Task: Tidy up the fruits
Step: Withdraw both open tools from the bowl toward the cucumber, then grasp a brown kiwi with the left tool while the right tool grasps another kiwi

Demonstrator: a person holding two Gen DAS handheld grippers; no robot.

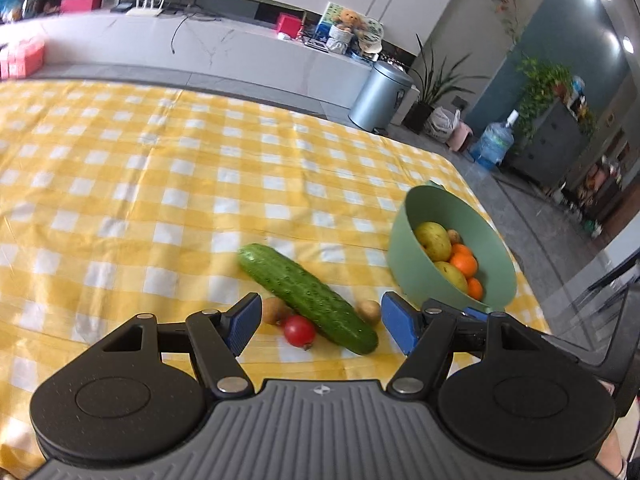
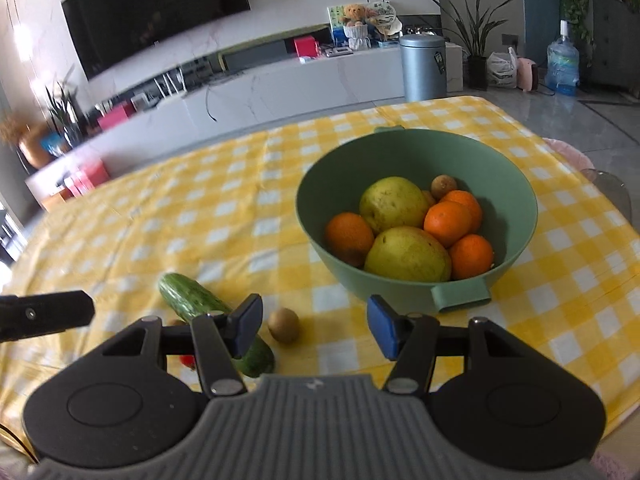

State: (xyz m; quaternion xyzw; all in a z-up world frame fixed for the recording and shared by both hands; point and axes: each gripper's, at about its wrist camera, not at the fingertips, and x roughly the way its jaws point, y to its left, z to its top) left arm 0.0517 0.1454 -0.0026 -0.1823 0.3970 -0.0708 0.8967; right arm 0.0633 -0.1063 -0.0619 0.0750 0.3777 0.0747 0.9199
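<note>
A long green cucumber [image 1: 308, 296] lies slantwise on the yellow checked tablecloth [image 1: 140, 184], with a red tomato [image 1: 299, 331] and two small brown kiwis [image 1: 274, 310] [image 1: 369, 311] tight against it. My left gripper [image 1: 320, 326] hovers just short of this cluster, open, its blue pads [image 1: 244, 324] clear of everything. To the right stands a green bowl [image 1: 404, 264] holding pears and oranges. In the right wrist view my right gripper [image 2: 315, 328] is open and empty above one kiwi [image 2: 283, 325], beside the cucumber [image 2: 208, 312] and in front of the bowl [image 2: 340, 176].
A black part of the other gripper [image 2: 44, 314] reaches in from the left. The table's right edge [image 1: 500, 236] runs close behind the bowl. Beyond the table are a grey bin [image 1: 378, 96], a white cabinet and potted plants.
</note>
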